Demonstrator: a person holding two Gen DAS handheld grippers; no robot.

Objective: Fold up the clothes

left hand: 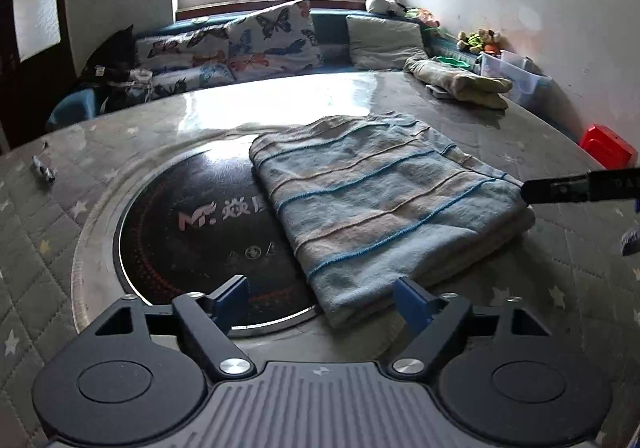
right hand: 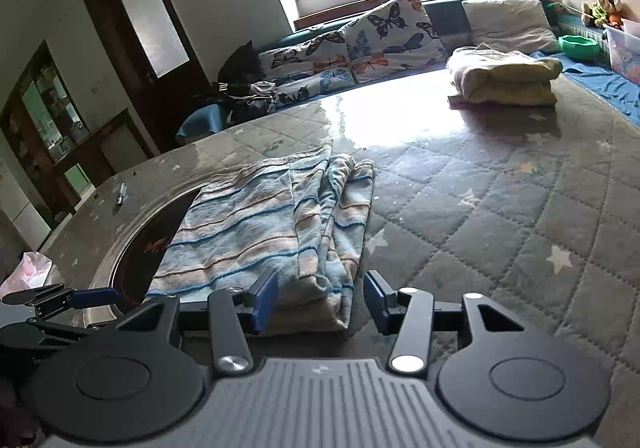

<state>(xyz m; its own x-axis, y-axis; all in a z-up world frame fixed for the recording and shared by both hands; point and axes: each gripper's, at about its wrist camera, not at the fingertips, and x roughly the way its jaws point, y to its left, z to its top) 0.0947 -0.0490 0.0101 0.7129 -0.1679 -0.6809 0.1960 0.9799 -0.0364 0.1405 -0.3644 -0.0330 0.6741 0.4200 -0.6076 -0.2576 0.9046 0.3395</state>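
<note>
on the dark round cooktop [left hand: 188,232] ahead of my left hand-held gripper [left hand: 320,298] i can read a stylised "mr." logo followed by chinese characters, partly covered by cloth; nothing else is legible. my left hand-held gripper is spread wide, its blue fingers [left hand: 412,302] holding nothing, the right one just beside the near corner of the striped towel [left hand: 376,203]. my right hand-held gripper [right hand: 320,298] is also open, a little less wide, and the towel's near folded corner sits between its fingers without being pinched; in the left wrist view one of its dark fingers reaches in from the right and meets the towel's right edge. the towel is folded into a thick rectangle, pale blue and beige with raised blue and tan stripes, its layered edges bunched on the right side. it lies on the quilted, star-printed table [right hand: 500,215], partly over the cooktop, directly ahead of both grippers. a yellowish folded cloth [right hand: 508,77] lies well beyond it.
</note>
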